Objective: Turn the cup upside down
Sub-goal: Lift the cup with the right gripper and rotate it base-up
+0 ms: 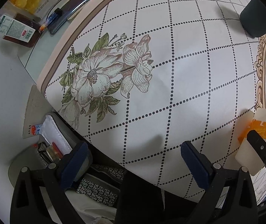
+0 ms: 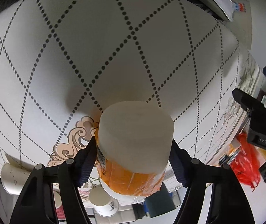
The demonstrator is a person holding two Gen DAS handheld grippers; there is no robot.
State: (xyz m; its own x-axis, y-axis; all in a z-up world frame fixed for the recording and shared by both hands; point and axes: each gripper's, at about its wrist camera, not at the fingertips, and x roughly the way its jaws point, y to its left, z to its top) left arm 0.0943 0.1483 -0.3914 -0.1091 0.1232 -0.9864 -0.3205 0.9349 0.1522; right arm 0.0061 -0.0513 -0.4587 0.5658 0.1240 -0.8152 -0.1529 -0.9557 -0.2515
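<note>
My right gripper is shut on a white plastic cup with an orange taped band. The cup's flat closed end faces the camera and it is held above the patterned tablecloth. The same cup shows at the right edge of the left wrist view, held by the right gripper's black finger. My left gripper is open and empty over the near table edge, left of the cup.
A dark cup stands at the far right. In the right wrist view, a white paper cup, a white mug and a dark green cup sit low in the frame. A red bag lies off the table. Packets lie beyond the table edge.
</note>
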